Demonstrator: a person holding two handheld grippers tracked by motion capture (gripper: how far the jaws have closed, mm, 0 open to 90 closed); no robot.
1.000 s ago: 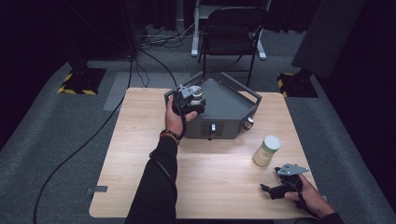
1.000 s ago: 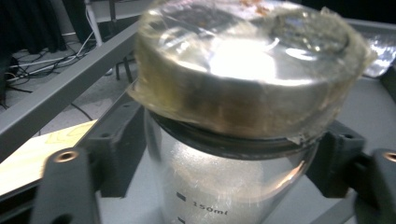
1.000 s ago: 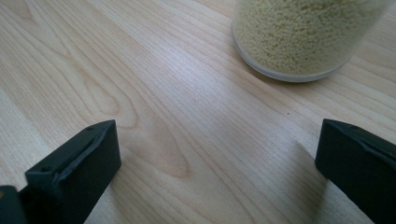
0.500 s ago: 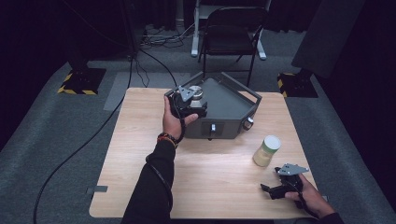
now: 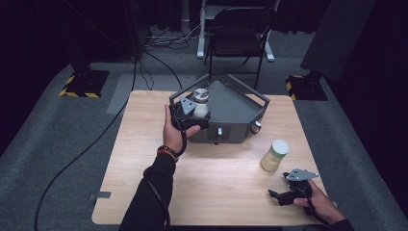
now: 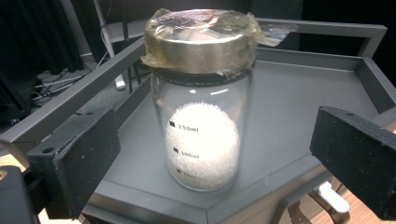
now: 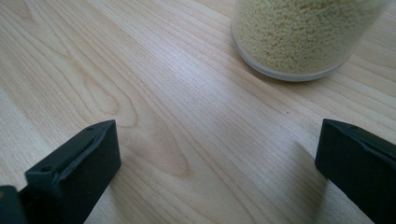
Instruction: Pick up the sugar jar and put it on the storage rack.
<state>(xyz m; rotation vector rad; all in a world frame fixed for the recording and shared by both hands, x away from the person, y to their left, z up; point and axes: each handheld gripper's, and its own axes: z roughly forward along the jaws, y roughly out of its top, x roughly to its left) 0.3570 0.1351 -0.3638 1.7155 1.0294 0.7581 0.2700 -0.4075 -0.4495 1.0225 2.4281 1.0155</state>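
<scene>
A glass jar (image 5: 200, 102) of white beads with a taped gold lid stands upright on a dark grey railed tray (image 5: 236, 103) at the back of the table. In the left gripper view the jar (image 6: 203, 121) sits near the tray's (image 6: 299, 107) front edge. My left gripper (image 6: 220, 156) is open, its jaws on either side of the jar and clear of it. From above, the left gripper (image 5: 195, 114) sits at the tray's near-left corner. My right gripper (image 5: 278, 196) rests open low over the wood at the front right. A jar of yellow grains (image 7: 303, 37) stands just ahead of the right gripper (image 7: 217, 163).
The yellow-grain jar (image 5: 275, 155) stands on the wooden table (image 5: 144, 144) to the right of the middle. The tray's front face carries a small white switch (image 5: 219, 131) and a knob (image 5: 255, 127). A folding chair (image 5: 238, 29) and floor cables lie beyond the table.
My left gripper has drawn back toward the near left, and the bead jar now stands free on the tray. The right gripper has stayed put.
</scene>
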